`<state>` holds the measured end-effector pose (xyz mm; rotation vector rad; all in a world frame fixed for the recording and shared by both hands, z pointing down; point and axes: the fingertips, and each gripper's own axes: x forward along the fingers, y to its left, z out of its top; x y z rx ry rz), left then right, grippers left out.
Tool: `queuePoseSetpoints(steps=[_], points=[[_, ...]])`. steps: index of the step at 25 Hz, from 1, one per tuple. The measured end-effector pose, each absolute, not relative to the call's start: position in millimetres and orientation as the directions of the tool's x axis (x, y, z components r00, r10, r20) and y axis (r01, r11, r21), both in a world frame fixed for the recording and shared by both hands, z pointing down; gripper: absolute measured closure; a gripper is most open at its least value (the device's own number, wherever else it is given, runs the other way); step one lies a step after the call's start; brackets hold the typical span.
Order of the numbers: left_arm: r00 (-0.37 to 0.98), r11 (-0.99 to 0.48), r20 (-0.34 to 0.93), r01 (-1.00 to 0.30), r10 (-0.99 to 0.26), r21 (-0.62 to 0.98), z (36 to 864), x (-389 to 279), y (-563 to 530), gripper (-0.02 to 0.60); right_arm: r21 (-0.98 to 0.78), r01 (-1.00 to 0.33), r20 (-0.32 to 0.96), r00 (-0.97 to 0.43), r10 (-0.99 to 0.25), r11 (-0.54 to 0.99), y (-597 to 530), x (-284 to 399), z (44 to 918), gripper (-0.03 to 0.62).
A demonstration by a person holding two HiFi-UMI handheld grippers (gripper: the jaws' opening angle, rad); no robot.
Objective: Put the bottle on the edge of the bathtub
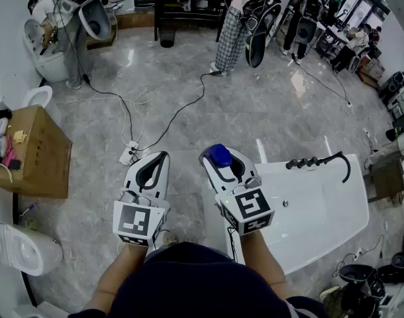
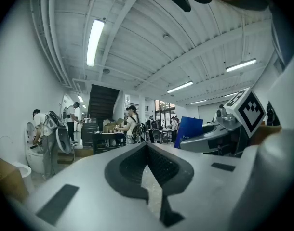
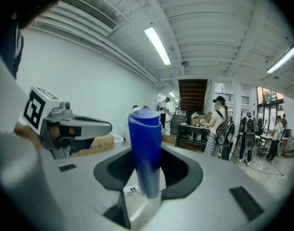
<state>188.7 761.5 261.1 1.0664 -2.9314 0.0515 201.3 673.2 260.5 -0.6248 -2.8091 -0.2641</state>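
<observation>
One step looked done and one was left. The right tongs (image 1: 223, 164) were clamped on the blue bottle (image 3: 145, 148), which stood upright between them, its cap clear above the pads. In the head view the bottle was in the air over the grey floor (image 1: 189, 91), just beside the left end of the white bathtub (image 1: 273, 175), not yet over its rim. The left tongs (image 1: 161, 161) were held level alongside, closed together with nothing between them. What remained, as I judged it, was carrying the bottle across to the rim, setting it down upright and letting go. No bottle stood on the bathtub edge; only the black tap (image 1: 314, 162) sat there.
</observation>
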Motion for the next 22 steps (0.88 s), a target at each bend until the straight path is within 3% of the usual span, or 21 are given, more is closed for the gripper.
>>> queuePoseSetpoints(steps=[13, 22], points=[[-0.722, 0.721, 0.014, -0.692, -0.692, -0.029, 273.8, 168.4, 780.6, 0.558, 0.088, 0.343, 0.203, -0.925, 0.321, 0.935, 671.5, 183.4, 278.8, 0.426], [-0.718, 0.718, 0.018, -0.696, -0.695, -0.020, 274.3, 109.5, 734.9, 0.559, 0.079, 0.350, 0.201, -0.923, 0.329, 0.933, 628.3, 116.0, 277.8, 0.425]])
